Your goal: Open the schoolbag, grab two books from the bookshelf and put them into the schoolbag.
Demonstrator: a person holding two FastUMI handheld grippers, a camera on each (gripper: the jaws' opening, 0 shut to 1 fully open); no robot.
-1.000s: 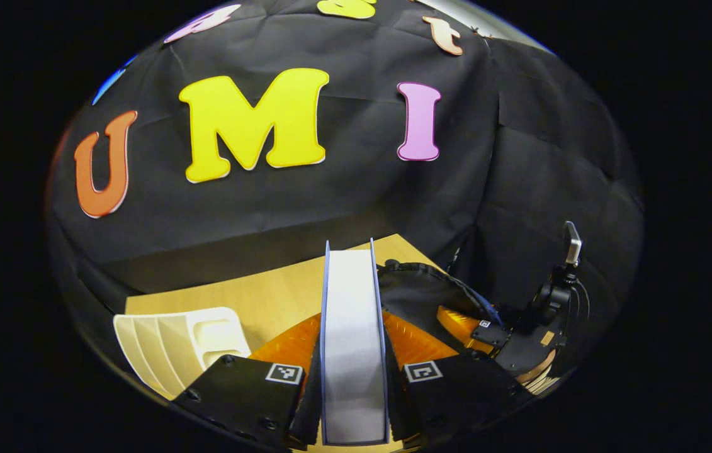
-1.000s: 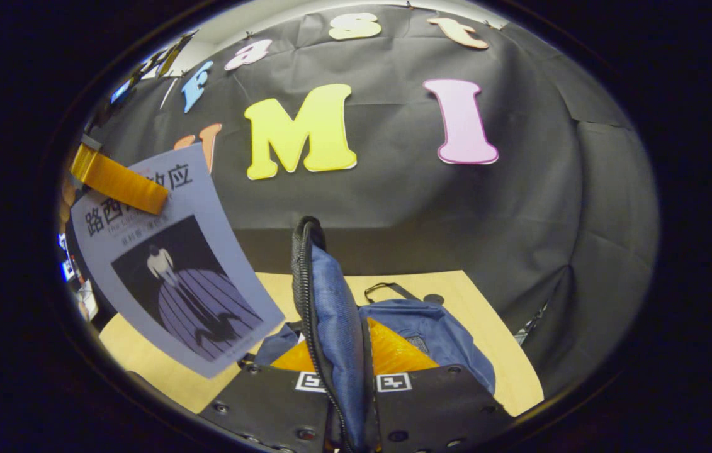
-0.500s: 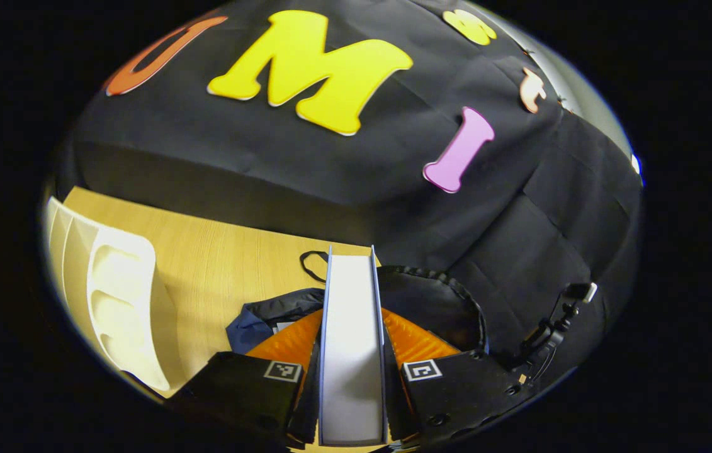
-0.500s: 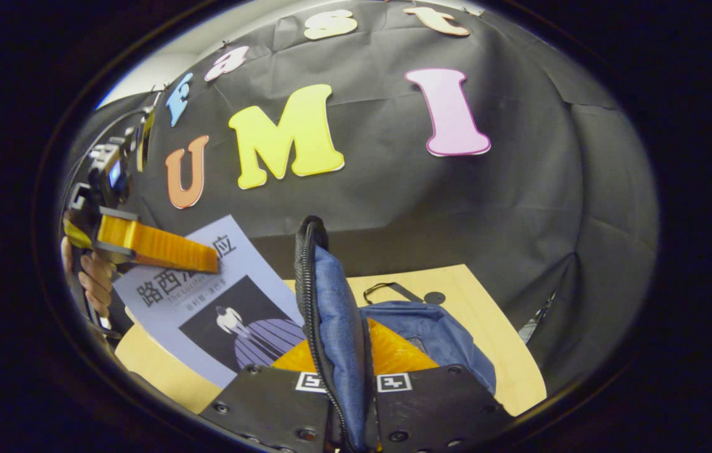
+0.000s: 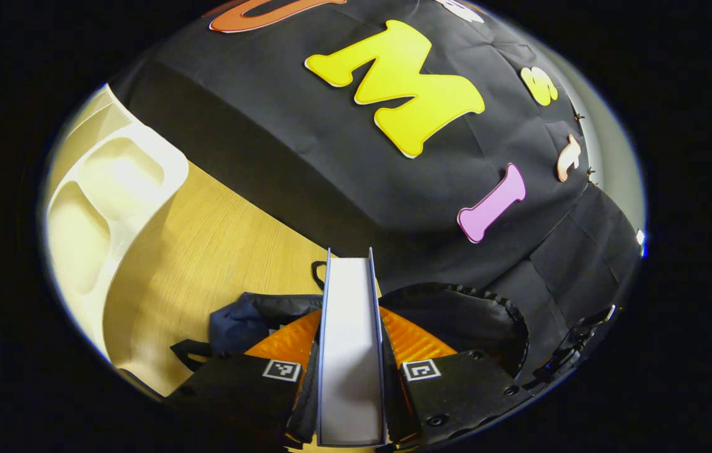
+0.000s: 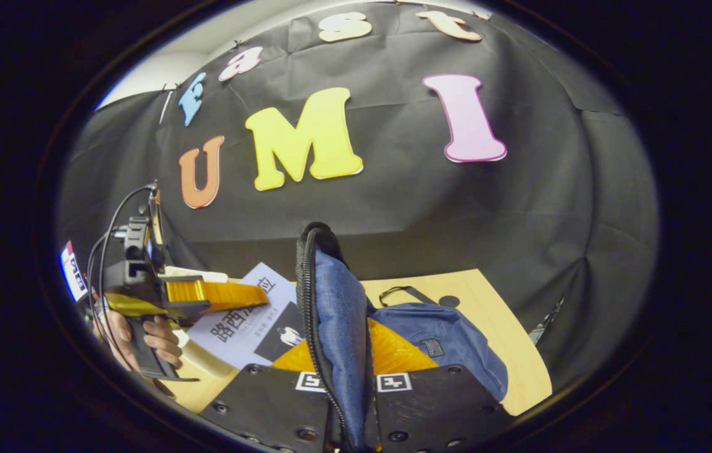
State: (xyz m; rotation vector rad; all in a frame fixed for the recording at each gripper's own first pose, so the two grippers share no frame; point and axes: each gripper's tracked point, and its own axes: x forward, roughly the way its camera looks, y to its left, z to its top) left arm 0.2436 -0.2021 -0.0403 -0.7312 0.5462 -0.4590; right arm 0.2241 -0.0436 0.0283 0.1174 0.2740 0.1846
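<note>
A pale-covered book [image 5: 350, 365] stands edge-on between the fingers of my left gripper [image 5: 350, 330], which is shut on it. Just beyond it lies the blue schoolbag, its dark mouth [image 5: 463, 314] open to the right. In the right gripper view, my right gripper [image 6: 346, 362] is shut on the schoolbag's zip-edged flap [image 6: 333, 314] and holds it upright. The rest of the schoolbag [image 6: 450, 343] slumps on the table behind. To the left, the other gripper [image 6: 223, 296] holds the book [image 6: 245, 321] low and tilted beside the flap, with a hand [image 6: 154, 340] on its grip.
A cream bookshelf rack [image 5: 104, 201] lies at the table's left end. The wooden table [image 5: 204, 264] runs between it and the bag. A black strap loop [image 6: 403, 292] lies behind the schoolbag. The black cloth wall stands close behind the table.
My left gripper has come down and tilted with the book, bringing it close beside the raised flap. My right gripper has kept the flap up in the same place.
</note>
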